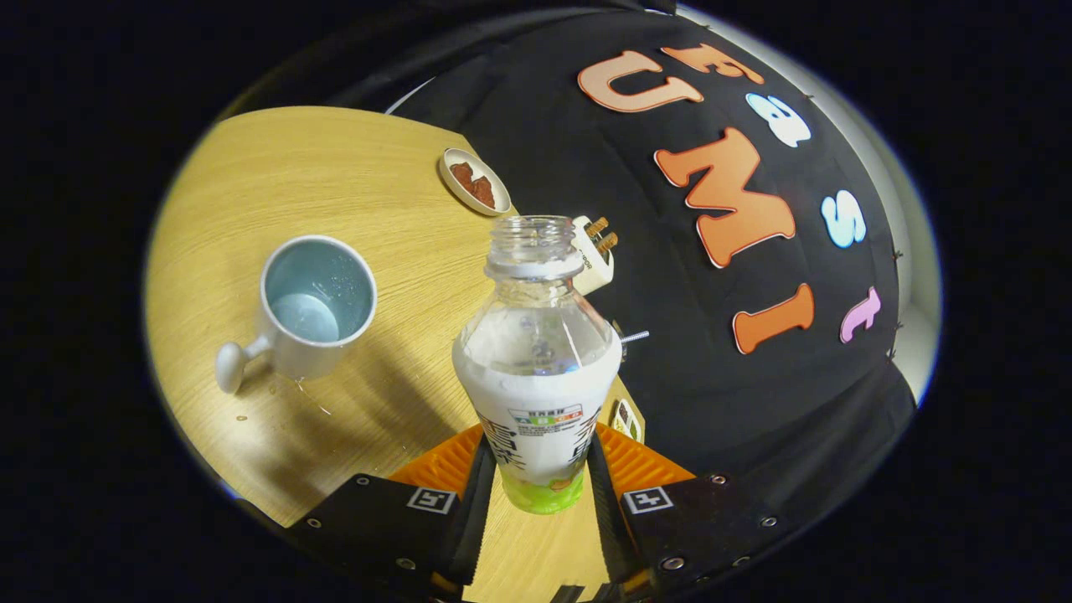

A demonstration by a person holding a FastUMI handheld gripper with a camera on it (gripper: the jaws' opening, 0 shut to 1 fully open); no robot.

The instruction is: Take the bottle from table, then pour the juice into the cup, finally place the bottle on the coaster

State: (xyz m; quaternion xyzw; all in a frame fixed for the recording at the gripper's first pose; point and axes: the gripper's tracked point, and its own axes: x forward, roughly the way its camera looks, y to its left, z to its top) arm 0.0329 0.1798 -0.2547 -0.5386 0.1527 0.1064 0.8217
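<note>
1. As the gripper view looks out along our two fingers, we see the gripper (536,494) closed on the bottle (538,368), one finger pressed to each side of its lower, labelled body. The tool is therefore narrow and loaded, not free.

2. In the same view the bottle stands up between the fingers with its long axis running forward from them, its uncapped mouth at the far end. The clear upper part appears empty or nearly so, though we cannot tell how much liquid remains behind the label.

3. Beyond the fingers and off to the left of the bottle, the cup (314,306) sits upright on the wooden table (352,176), handle toward us, with some pale liquid in its bottom. A few drops lie on the wood just beside its base.

4. Farther off, past the bottle's mouth, a small dish (474,181) holds something reddish-brown, and a white block with short pegs (595,251) shows just behind the bottle's neck.

5. We judge the pouring done or close to it. What remains turns on where the coaster lies from the bottle's base; we cannot say with confidence which item is the coaster.
</note>
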